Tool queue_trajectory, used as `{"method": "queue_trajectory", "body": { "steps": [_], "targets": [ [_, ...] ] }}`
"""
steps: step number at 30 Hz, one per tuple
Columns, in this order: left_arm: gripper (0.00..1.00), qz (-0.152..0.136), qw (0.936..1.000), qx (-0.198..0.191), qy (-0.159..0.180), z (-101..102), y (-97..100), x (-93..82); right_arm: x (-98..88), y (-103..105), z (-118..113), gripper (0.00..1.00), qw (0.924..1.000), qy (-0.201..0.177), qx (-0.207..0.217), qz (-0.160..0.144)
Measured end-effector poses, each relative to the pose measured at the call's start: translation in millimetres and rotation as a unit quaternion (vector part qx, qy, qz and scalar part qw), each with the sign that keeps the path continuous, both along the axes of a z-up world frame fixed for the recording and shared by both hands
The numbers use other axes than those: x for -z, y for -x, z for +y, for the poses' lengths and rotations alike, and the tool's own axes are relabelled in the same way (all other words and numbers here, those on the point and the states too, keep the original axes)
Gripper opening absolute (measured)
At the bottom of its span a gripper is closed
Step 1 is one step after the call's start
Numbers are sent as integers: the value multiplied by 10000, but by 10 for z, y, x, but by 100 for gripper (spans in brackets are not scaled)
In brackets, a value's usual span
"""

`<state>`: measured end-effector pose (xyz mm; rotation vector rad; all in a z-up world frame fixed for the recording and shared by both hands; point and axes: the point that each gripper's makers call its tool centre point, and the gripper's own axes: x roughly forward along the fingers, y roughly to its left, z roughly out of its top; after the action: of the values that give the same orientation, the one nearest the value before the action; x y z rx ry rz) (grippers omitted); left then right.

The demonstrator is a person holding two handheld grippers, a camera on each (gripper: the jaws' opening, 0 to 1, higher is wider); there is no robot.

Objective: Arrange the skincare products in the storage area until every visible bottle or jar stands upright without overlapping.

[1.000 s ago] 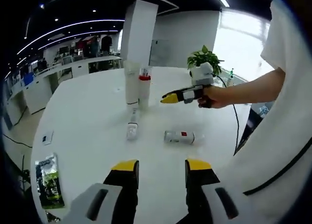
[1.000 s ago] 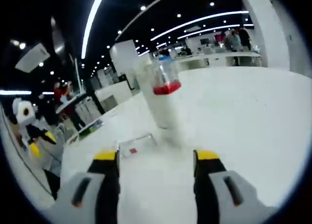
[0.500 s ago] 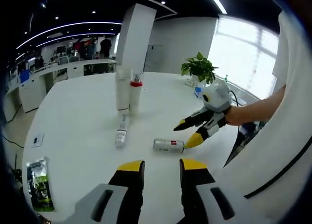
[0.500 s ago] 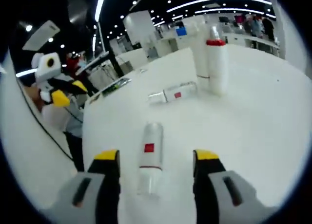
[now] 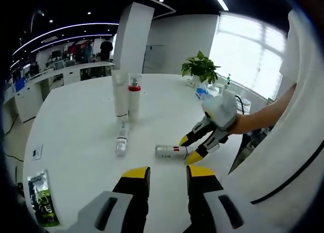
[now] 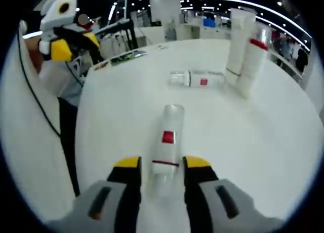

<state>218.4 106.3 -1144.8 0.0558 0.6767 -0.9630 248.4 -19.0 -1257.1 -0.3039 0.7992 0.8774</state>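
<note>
White office table (image 5: 76, 137), two bottles upright far off, two lying. Right gripper (image 6: 160, 167) fingers straddling nearest fallen bottle (image 6: 164, 142), not yet closed; looks light, rigid, slick—best taken mid-body. Left gripper (image 5: 163, 176) parted, empty.

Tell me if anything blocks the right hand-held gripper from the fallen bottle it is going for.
Nothing visible does. The right hand-held gripper already has its jaws on either side of the lying bottle, with bare table around it; the other lying bottle is well beyond.

Right tool (image 6: 161, 167) jaws parted; left tool (image 5: 168, 175) too.
</note>
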Motion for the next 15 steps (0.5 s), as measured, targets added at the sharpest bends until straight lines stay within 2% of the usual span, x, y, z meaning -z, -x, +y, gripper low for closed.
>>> {"method": "queue_trajectory", "body": {
  "steps": [3, 6, 10, 11, 15],
  "targets": [
    [29, 65, 9999, -97, 28, 91, 29, 30, 10, -52, -20, 20, 9996, 223, -69, -158],
    [29, 109, 9998, -128, 59, 162, 49, 34, 14, -60, -18, 19, 9994, 320, -71, -143],
    [30, 285, 9983, -340, 391, 227, -23, -23, 10, -62, 4, 18, 9990, 400, -131, -140],
    [31, 299, 9982, -342, 403, 254, -50, -36, -4, -59, 19, 18, 9990, 431, -116, -63],
    [33, 291, 9980, -307, 459, 304, -141, -108, -196, -31, 120, 18, 9984, 482, -266, -127]
  ]
}}
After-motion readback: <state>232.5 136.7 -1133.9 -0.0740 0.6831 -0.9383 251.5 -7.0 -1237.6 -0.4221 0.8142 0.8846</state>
